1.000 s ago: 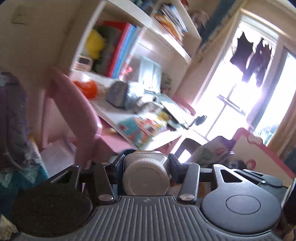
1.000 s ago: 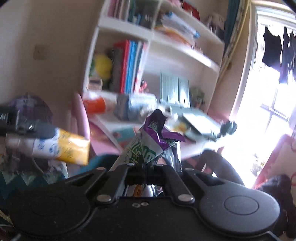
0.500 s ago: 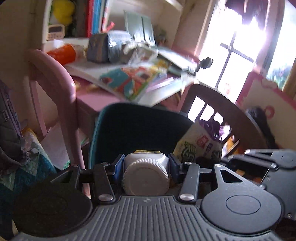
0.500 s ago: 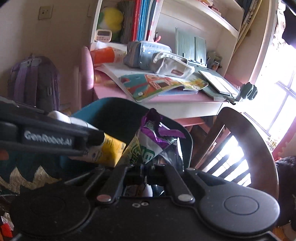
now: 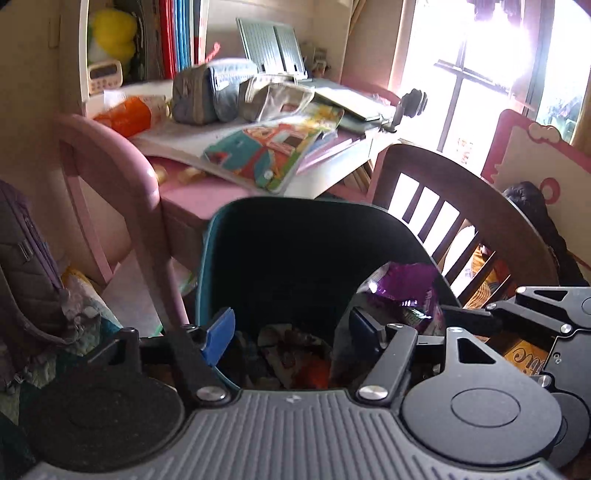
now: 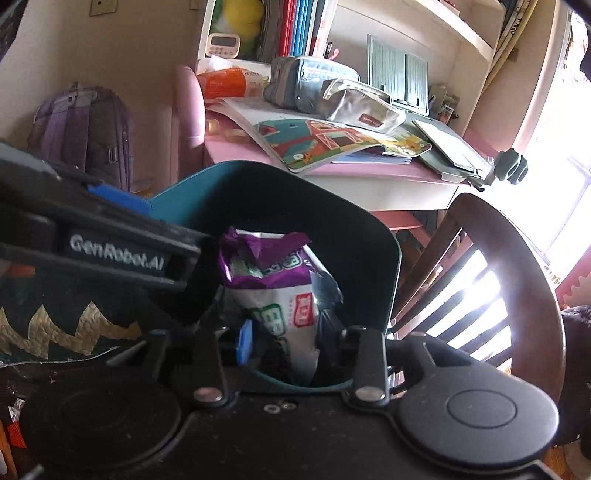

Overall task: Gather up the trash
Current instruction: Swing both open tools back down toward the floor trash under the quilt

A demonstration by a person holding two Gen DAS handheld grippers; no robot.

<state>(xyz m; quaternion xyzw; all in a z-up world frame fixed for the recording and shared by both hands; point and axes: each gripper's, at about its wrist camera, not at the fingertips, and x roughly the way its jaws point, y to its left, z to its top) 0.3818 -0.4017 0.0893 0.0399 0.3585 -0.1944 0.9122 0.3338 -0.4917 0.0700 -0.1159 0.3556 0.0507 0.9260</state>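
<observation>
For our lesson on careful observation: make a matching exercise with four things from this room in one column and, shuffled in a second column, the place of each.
Things:
1. purple and white snack wrapper
2. purple fabric backpack
3. colourful picture book
4. white digital timer

Places:
A. on the shelf, beside a yellow soft toy
B. on the pink desk
C. over the open teal bin, between the opening right claw fingers
D. against the wall, left of the desk

Pairs: 1-C, 2-D, 3-B, 4-A
</observation>
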